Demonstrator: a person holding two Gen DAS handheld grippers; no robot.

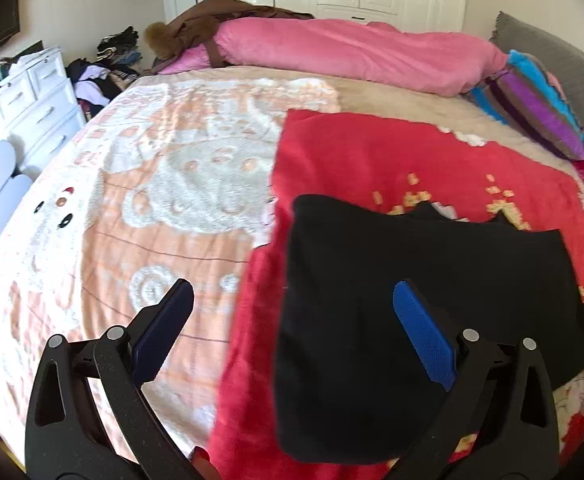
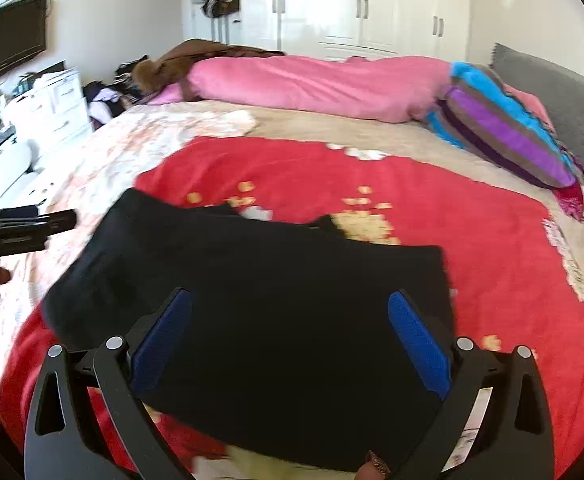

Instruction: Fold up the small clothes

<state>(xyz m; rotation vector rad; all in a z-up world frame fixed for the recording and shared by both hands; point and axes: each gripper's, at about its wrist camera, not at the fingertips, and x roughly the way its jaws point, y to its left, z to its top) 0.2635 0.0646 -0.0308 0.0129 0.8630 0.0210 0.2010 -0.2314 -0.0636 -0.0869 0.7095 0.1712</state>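
A black garment lies flat on a red blanket on the bed; it also shows in the right wrist view. My left gripper is open and empty above the garment's left edge, its right finger over the cloth. My right gripper is open and empty, hovering above the garment's near middle. The left gripper's body shows at the left edge of the right wrist view.
An orange and white cartoon blanket covers the bed's left half. A pink duvet and a striped pillow lie at the far side. A white dresser stands left of the bed, with white wardrobes behind.
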